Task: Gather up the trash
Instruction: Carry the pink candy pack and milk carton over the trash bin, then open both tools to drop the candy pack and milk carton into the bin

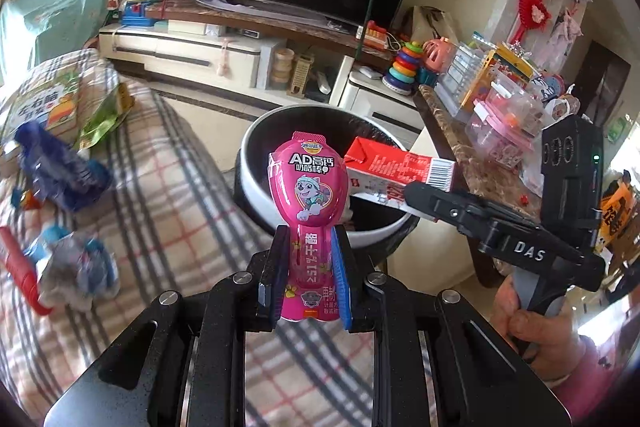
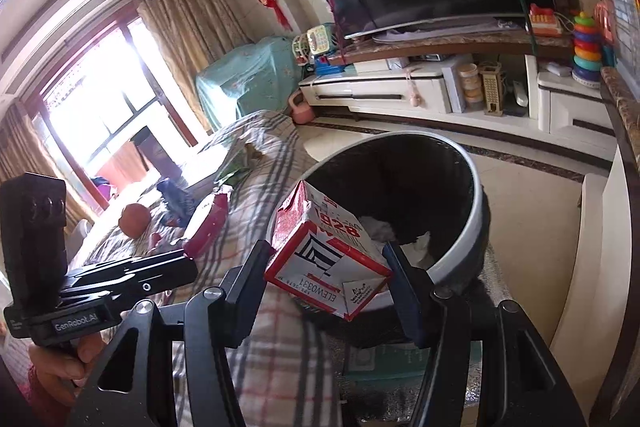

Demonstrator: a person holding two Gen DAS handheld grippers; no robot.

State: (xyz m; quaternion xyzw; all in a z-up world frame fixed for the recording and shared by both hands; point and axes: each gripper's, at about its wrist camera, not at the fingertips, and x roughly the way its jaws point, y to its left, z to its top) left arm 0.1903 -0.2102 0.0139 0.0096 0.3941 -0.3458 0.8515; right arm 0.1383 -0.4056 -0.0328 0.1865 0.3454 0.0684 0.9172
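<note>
Left wrist view has the left gripper clamped on the lower end of a pink snack wrapper, held upright with its fat top end hanging right in front of the trash bin. Over on the right of that same shot you can see the right gripper pinching a red and white carton, poking out over the bin's rim.

Right wrist view backs that up: the carton sits squeezed between both fingers, tilted, with its torn top pointing at the bin's dark mouth. Some white crumpled stuff is already down inside.

So I'd say we're at the drop-off step, both pieces carried over and ready to dump. Next move probably just needs each one nudged fully over the opening, then the fingers spread so they fall in. The carton looks closer to ready; the wrapper may need a bit more reach forward. More wrappers are lying on the plaid blanket, so there's more to grab afterwards.
</note>
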